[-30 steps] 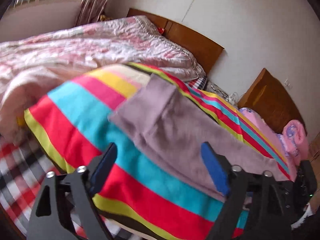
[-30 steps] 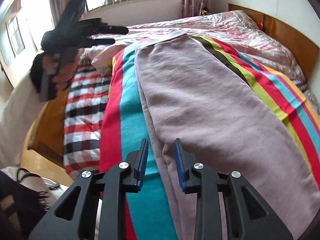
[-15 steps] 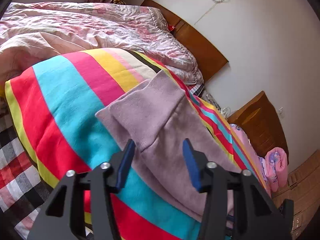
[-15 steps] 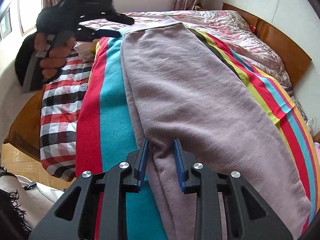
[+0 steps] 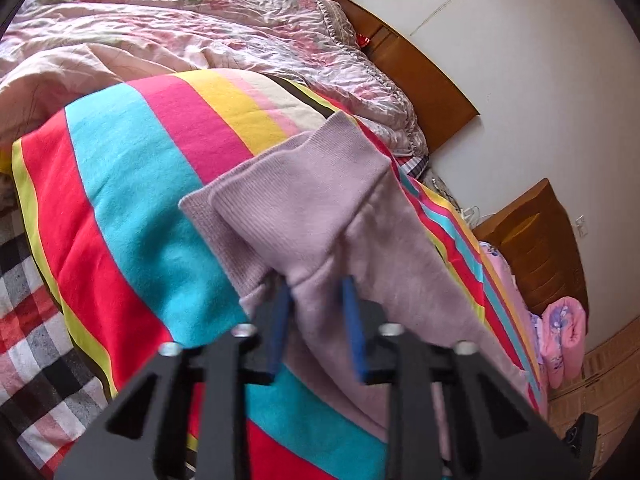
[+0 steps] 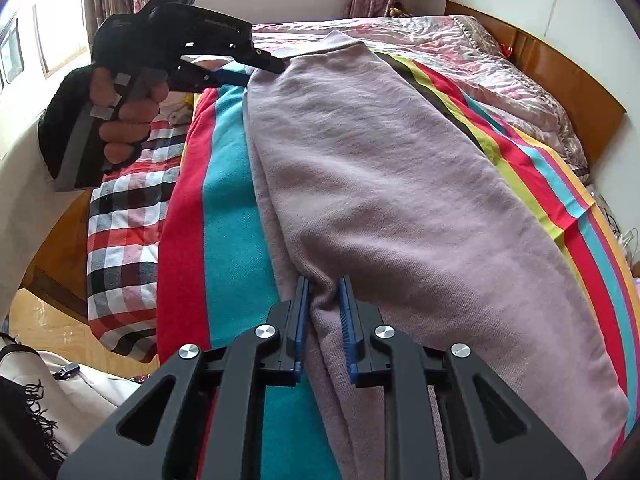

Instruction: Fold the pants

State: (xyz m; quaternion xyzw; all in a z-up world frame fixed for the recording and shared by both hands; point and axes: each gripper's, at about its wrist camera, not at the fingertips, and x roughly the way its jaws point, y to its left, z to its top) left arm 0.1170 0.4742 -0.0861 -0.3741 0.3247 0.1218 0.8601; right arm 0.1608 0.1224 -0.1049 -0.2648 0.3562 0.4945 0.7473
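Mauve sweatpants (image 6: 400,184) lie lengthwise on a striped blanket (image 6: 232,216) on the bed. In the left wrist view their ribbed end (image 5: 304,196) is near. My left gripper (image 5: 316,300) has its blue pads on either side of a fold at the pants' near edge, closing on it. It also shows in the right wrist view (image 6: 256,68), held in a hand at the far end of the pants. My right gripper (image 6: 324,304) has its blue pads pinching a ridge of the pants' left edge.
A pink floral quilt (image 5: 200,40) is bunched at the head of the bed by the wooden headboard (image 5: 424,76). A checked sheet (image 6: 124,224) hangs over the bed's left side. A wooden nightstand (image 5: 536,240) and pink bundle (image 5: 564,336) sit right.
My left gripper moved down onto the pants' end and its jaws narrowed around the fabric. My right gripper moved forward onto the pants' left edge and gathered a ridge of cloth.
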